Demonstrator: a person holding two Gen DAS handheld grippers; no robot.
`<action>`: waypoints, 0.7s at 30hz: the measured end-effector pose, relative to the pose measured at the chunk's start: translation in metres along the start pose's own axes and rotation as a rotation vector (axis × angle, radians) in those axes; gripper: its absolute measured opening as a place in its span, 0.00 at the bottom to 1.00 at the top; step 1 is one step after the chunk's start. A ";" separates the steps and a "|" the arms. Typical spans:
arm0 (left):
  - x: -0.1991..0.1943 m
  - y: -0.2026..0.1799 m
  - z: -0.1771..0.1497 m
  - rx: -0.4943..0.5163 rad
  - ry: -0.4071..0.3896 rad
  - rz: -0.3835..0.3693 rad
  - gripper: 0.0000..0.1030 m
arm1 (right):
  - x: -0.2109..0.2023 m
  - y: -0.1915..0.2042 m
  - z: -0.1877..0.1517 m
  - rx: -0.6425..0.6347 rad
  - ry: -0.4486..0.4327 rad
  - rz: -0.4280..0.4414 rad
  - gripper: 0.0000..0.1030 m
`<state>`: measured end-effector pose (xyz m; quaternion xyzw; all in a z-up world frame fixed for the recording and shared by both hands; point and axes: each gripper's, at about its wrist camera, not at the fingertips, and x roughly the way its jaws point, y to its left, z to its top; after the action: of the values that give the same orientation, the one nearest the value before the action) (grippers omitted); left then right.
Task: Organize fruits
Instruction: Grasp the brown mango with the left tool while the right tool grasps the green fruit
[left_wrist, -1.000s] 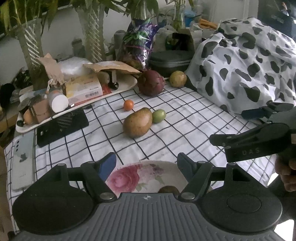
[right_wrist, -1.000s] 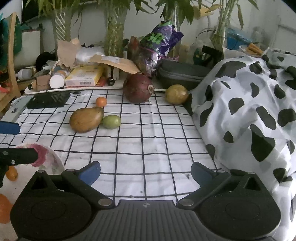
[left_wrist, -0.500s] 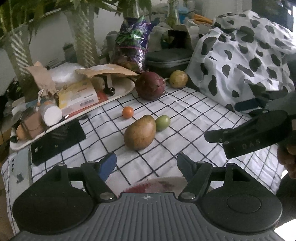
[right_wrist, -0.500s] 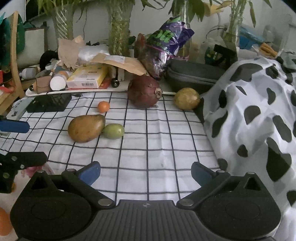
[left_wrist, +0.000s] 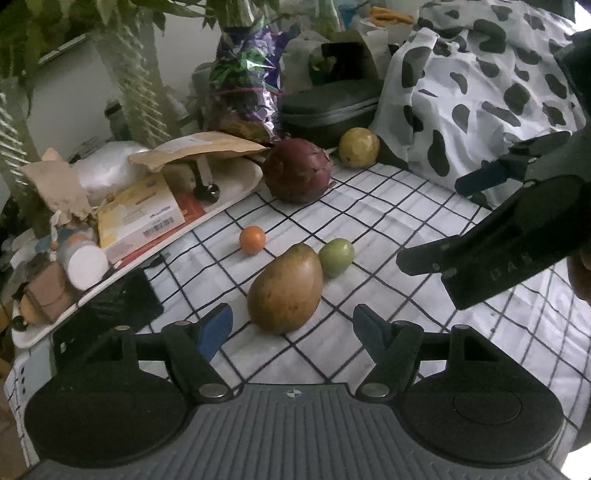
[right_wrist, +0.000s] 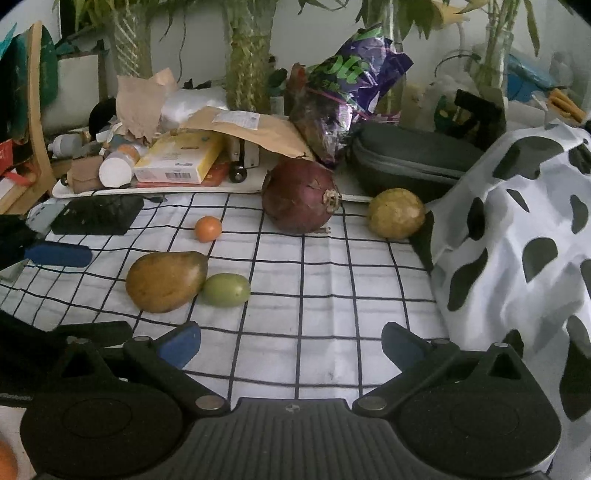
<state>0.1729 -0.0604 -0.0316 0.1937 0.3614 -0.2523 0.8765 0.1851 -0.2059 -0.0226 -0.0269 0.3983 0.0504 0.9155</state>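
Change since earlier frames: both claws have advanced toward the fruit; the flowered plate seen under the left claw a second ago has dropped out of the left wrist view, and the mango now sits just ahead of its fingers.
Left claw (left_wrist: 291, 326): jaws spread, nothing between the blue pads; opening unchanged over the last second.
Right claw (right_wrist: 290, 341): jaws spread, nothing held; only bare checked cloth lies between the pads. In the left wrist view it enters from the right edge, above the cloth.
Counter (right_wrist: 332, 280): covered with a white cloth ruled in black squares.
Mango (left_wrist: 285, 288): brown-yellow, lying on the cloth directly ahead of the left claw, closer to its left finger.
Green fruit (left_wrist: 336, 257): small, round, touching or just beside the mango's far right side.
Small orange fruit (left_wrist: 252, 240): sits alone on the cloth, behind the mango, apart from it.
Dark red fruit (left_wrist: 297, 170): large, round, at the far edge of the cloth, beside the white tray (left_wrist: 236, 184).
Yellow round fruit (left_wrist: 359, 147): at the far edge, right of the dark red fruit, against the spotted fabric (left_wrist: 480, 92).
Tray contents: boxes, paper and a bottle, piled loosely.
Black case (right_wrist: 410, 158): behind the yellow round fruit.
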 end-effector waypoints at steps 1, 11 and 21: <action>0.004 0.000 0.002 0.005 0.004 -0.001 0.69 | 0.002 0.000 0.001 -0.007 0.001 0.000 1.00; 0.036 -0.014 0.007 0.129 0.011 0.053 0.68 | 0.021 -0.012 0.008 0.003 0.029 0.001 1.00; 0.058 -0.021 0.009 0.244 0.028 0.105 0.53 | 0.032 -0.017 0.013 -0.002 0.045 0.008 1.00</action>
<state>0.2007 -0.0997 -0.0715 0.3209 0.3296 -0.2452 0.8534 0.2187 -0.2189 -0.0369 -0.0272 0.4187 0.0537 0.9061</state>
